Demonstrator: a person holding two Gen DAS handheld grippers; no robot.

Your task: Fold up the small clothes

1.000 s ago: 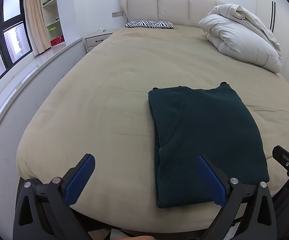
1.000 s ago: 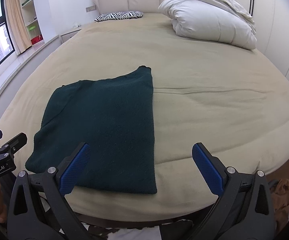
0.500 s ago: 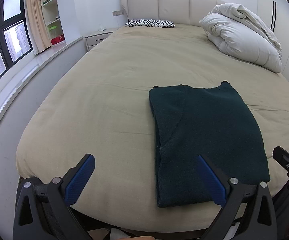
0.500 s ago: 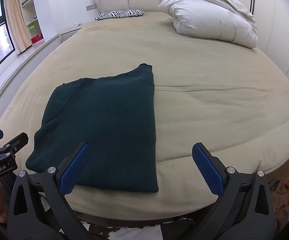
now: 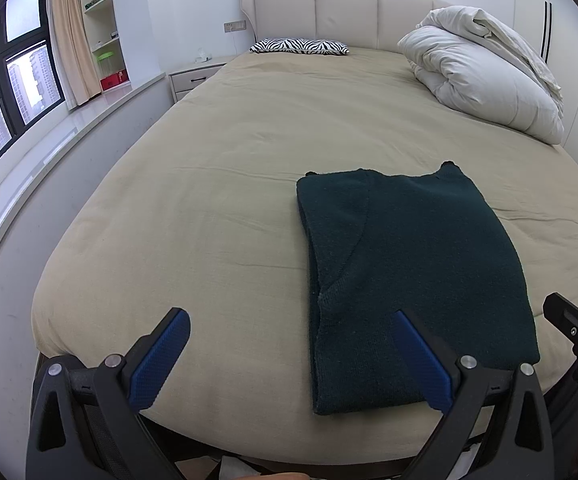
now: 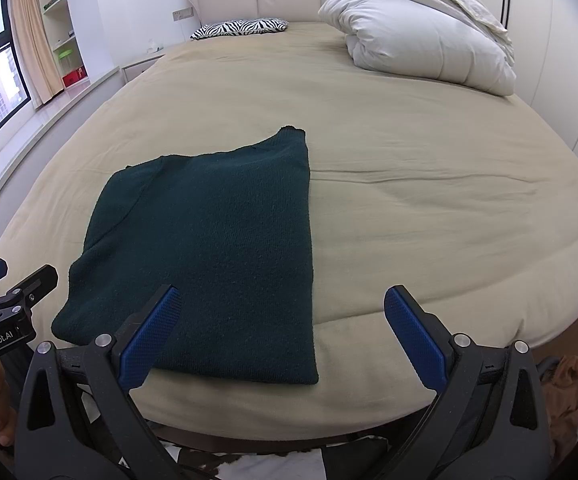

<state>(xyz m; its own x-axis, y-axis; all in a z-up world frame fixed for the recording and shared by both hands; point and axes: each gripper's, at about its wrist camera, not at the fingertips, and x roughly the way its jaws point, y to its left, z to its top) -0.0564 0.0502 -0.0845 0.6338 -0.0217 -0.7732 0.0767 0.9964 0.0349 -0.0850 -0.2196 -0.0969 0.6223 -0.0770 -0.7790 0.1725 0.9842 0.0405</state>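
Note:
A dark green knitted garment lies flat on the beige bed, folded into a neat rectangle near the front edge. My left gripper hovers open in front of the bed edge, its right finger over the garment's near left corner. My right gripper is open too, above the garment's near right corner, with nothing between its blue pads. Each gripper shows at the edge of the other's view: the right gripper and the left gripper.
The beige bed stretches back to a padded headboard. A bundled white duvet sits at the far right, a zebra pillow at the head. A nightstand, window ledge and shelves run along the left.
Both grippers have pulled back and risen very slightly; the garment looks a touch farther away. It has not moved on the bed, and both grippers stay open.

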